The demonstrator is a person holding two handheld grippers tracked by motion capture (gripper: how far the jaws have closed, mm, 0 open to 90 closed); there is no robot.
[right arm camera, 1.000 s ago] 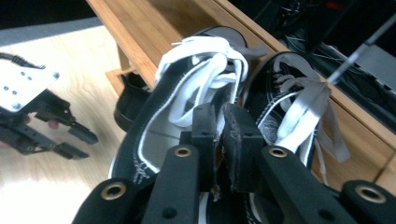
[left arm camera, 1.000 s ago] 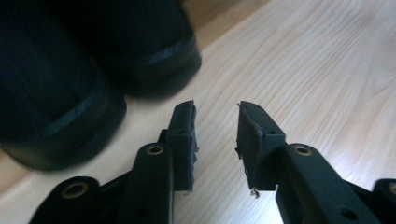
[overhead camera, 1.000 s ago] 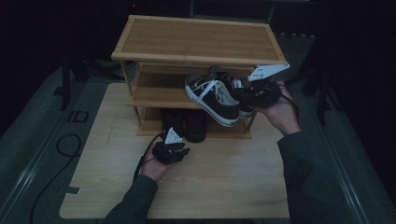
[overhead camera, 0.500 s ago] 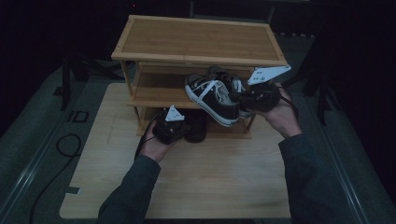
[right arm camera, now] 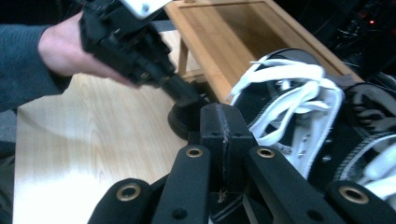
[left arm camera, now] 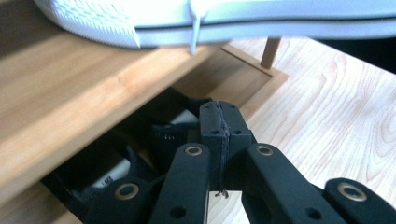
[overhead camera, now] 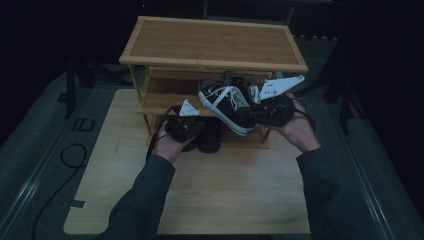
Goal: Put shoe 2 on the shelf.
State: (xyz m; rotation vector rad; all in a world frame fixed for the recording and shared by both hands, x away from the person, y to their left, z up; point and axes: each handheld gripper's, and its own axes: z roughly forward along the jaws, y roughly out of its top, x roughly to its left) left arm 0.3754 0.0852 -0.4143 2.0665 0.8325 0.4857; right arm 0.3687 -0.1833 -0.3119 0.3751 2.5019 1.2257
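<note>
Likely light w/ a floppy canvas upper and stiff rubber sole, the sneaker (overhead camera: 227,104) handles best by collar or heel — left claw (left arm camera: 219,122) and right claw (right arm camera: 223,122) both pressed together, empty.

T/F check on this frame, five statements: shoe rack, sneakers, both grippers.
1. The wooden shoe rack stands on the table. True.
2. A black-and-white sneaker juts out over the front edge of the middle shelf. True.
3. The left gripper has its jaws wide open. False: its pads are pressed together, with nothing visibly between them.
4. The bottom shelf has no shoes on it. False: a dark shoe sits under the middle shelf, by the left gripper's tips.
5. The right gripper has its jaws closed. True: its pads meet in the right gripper view, beside the white laces.
</note>
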